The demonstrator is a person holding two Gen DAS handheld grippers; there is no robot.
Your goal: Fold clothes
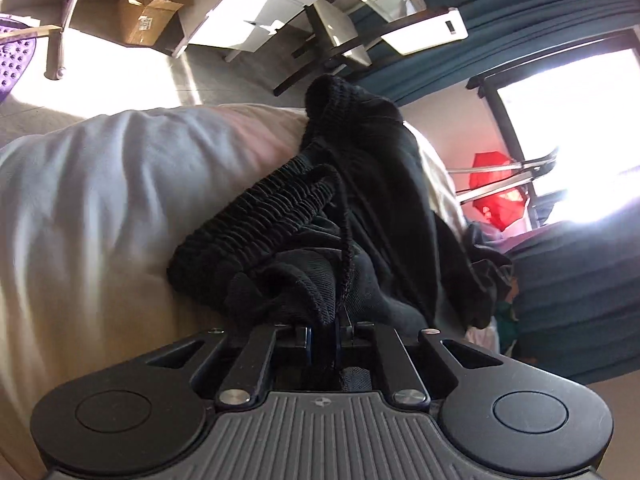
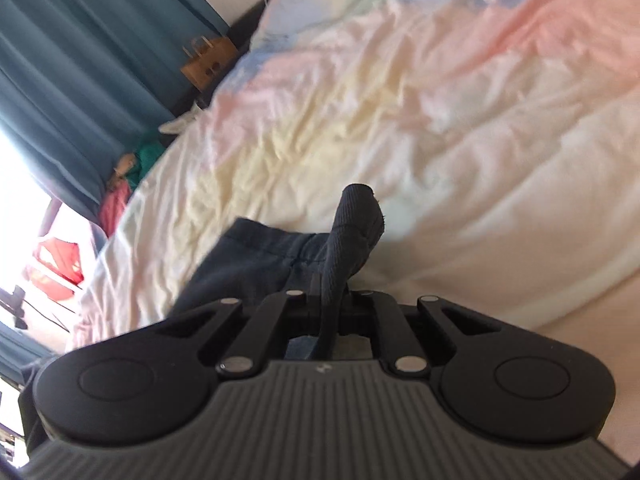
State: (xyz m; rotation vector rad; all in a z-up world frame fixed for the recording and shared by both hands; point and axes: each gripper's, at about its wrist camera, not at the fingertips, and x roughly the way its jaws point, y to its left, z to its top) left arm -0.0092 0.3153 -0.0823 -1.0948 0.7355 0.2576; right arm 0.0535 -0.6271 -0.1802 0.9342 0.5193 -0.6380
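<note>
A pair of black pants point(image 1: 360, 184) with a ribbed elastic waistband point(image 1: 260, 220) and a drawstring lies bunched on the pale bed cover point(image 1: 100, 184). My left gripper point(image 1: 326, 330) is shut on the black fabric near the waistband, and the cloth rises in front of it. In the right wrist view, my right gripper point(image 2: 328, 300) is shut on a dark ribbed end of the same garment point(image 2: 352, 232), which sticks up above the jaws. More dark fabric point(image 2: 248, 256) hangs to its left over the pastel bed cover point(image 2: 440, 120).
Teal curtains point(image 1: 520, 12) and a bright window point(image 1: 568, 136) are on the right in the left wrist view. A cardboard box point(image 1: 148, 4) and white furniture point(image 1: 288, 4) stand on the floor beyond the bed. A clothes pile point(image 2: 120, 192) lies beside the bed.
</note>
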